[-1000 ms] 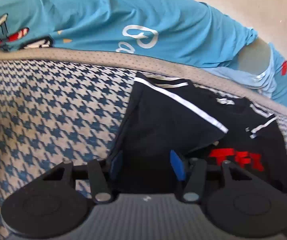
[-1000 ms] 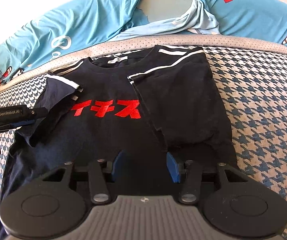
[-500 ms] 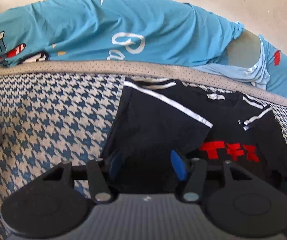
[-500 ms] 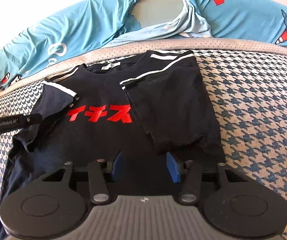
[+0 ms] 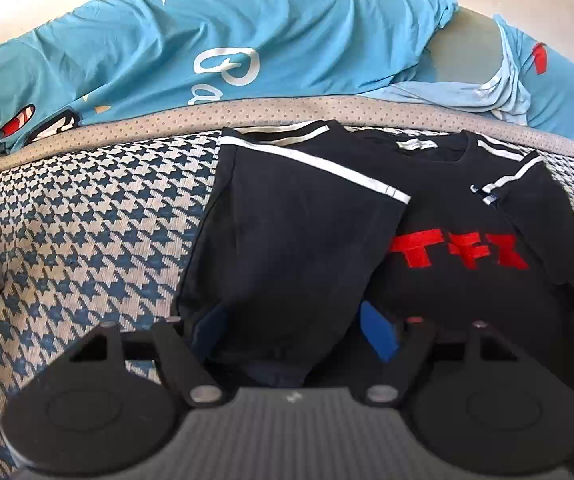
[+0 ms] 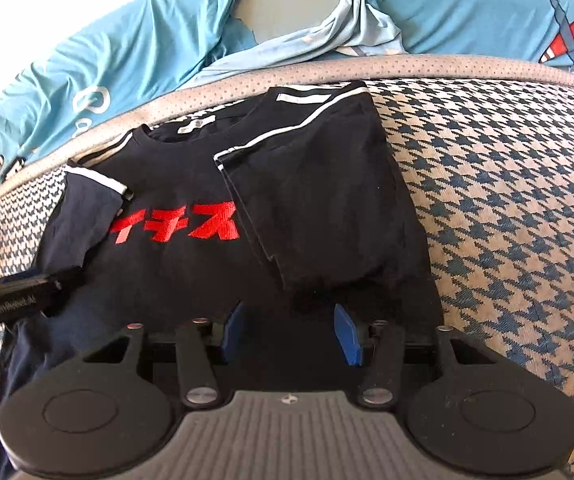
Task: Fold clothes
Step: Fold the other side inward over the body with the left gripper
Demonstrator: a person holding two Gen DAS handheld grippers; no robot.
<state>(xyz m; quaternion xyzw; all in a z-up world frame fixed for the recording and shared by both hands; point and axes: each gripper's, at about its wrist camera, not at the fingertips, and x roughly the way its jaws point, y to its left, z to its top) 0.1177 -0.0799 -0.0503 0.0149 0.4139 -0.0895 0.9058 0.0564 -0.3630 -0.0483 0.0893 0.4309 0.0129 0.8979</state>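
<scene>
- I am seeing my left tongs spreading since the earlier frame, letting go of the black T-shirt's folded left side.
- My right tongs are hanging half-spread over the hem; whether they are pinching cloth I cannot tell.

So the left gripper has its jaws opening now, spread noticeably wider than a second ago, with the folded-over flap of the black t-shirt lying loose between them instead of pinched. That side of the shirt has settled flatter onto the bed too. From the right gripper's camera, the left gripper has slid in closer over the shirt's lower left part.
</scene>
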